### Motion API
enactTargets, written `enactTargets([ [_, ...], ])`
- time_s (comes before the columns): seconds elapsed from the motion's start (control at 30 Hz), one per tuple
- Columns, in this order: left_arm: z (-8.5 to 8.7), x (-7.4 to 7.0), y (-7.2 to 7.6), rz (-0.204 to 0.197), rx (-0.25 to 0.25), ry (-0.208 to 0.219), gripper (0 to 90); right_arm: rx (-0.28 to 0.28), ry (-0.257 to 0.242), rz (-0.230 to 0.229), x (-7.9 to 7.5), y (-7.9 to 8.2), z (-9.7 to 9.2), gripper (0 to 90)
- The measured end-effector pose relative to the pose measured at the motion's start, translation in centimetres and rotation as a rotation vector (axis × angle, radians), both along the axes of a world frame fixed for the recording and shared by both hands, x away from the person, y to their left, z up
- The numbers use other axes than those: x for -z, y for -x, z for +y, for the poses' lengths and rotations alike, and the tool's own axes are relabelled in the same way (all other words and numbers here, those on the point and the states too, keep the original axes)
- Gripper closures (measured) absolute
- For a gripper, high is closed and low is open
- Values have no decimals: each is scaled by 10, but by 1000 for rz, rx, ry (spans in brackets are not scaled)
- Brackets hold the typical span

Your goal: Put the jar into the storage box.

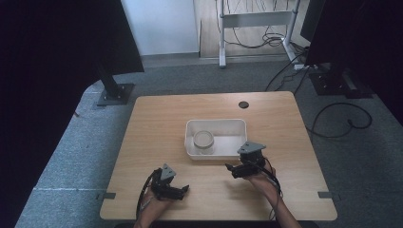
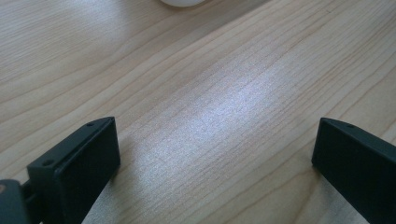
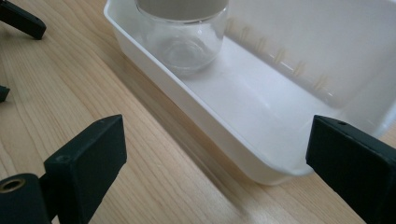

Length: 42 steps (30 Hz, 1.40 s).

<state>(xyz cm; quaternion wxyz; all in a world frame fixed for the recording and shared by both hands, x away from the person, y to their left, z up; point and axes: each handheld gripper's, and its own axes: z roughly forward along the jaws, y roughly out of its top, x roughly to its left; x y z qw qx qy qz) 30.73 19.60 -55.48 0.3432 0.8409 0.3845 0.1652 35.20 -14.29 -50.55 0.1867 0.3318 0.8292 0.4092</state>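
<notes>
Ahead of both tongs on the table sits the tray, walling in the jar. Right tongs gape at its near rim, empty; left tongs wait open, well apart.

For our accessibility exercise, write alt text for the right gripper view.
A clear glass jar with a grey lid stands at one end of a white plastic tray on a light wooden table. The right gripper, jaws wide open, faces the tray's near wall.
</notes>
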Motion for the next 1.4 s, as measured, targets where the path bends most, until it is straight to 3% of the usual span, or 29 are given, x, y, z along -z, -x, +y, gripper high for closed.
enactTargets([
  [0.87,0,0,0,0,0,0,7,33,-2,17,14,25,-34,49],
  [1.4,0,0,0,1,1,-4,7,67,22,64,32,43,-56,49],
])
